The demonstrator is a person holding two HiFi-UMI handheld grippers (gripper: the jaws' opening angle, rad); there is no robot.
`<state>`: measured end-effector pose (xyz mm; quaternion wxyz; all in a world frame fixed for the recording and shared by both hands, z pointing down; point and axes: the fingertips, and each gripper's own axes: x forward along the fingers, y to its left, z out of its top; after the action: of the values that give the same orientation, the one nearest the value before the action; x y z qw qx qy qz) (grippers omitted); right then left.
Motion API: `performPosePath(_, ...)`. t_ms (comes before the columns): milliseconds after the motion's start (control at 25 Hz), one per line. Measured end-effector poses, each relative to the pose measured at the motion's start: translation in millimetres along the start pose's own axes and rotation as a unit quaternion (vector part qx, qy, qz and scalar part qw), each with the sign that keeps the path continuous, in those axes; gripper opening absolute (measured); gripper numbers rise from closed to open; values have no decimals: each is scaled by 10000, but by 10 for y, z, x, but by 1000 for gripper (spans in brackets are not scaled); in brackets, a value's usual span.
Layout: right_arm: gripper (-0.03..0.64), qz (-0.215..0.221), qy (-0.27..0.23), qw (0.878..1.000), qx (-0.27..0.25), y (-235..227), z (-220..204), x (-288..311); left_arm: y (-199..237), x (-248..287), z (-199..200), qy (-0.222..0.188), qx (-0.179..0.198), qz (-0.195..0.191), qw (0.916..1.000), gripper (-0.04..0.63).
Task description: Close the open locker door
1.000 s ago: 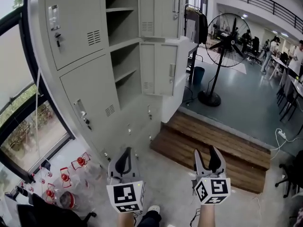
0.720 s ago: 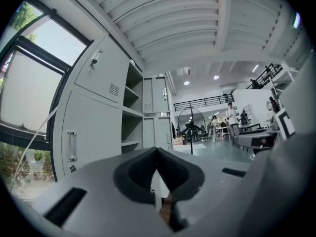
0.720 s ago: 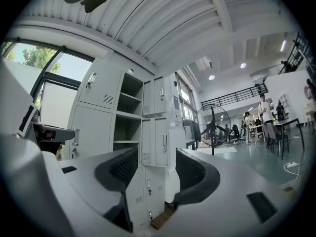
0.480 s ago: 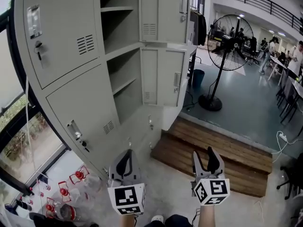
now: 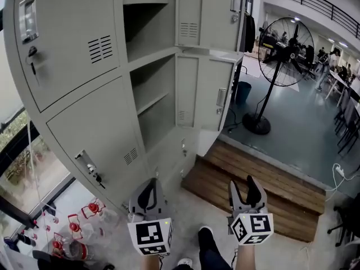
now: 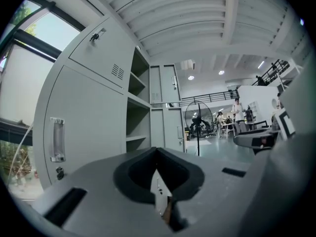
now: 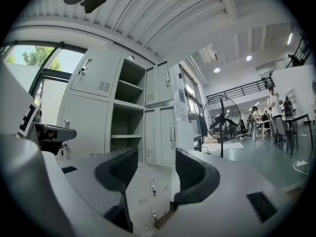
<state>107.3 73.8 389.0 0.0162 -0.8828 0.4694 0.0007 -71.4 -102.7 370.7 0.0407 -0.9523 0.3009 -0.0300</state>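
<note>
The locker (image 5: pixel 73 66) is pale grey all over. Its open doors (image 5: pixel 209 91) are the same grey, each with a small block of dark vent slits. Right of the locker's foot, the step (image 5: pixel 253 176) is brown planked wood. The floor (image 5: pixel 304 122) beyond the locker is glossy blue-grey, and pale speckled grey right at its foot. The fan (image 5: pixel 279 44) past the locker is black, and the bin (image 5: pixel 243 90) by the locker's doors is teal. At the locker's lower left, clear bottles (image 5: pixel 73 228) carry red caps. The left tool (image 5: pixel 147 187) and right tool (image 5: pixel 244 183) are grey with black pads, each bearing a white cube printed with black square markers.
</note>
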Motion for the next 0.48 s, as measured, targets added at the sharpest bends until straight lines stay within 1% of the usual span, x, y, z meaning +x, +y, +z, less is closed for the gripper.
performPosePath(280, 232, 284, -52, 9996, -2, -229, 6, 652, -10, 555, 45, -62, 12, 260, 9996, 2)
performPosePath(480, 232, 505, -59, 9987, -62, -491, 61, 1175, -120, 1054, 96, -31, 7, 417, 9991, 2)
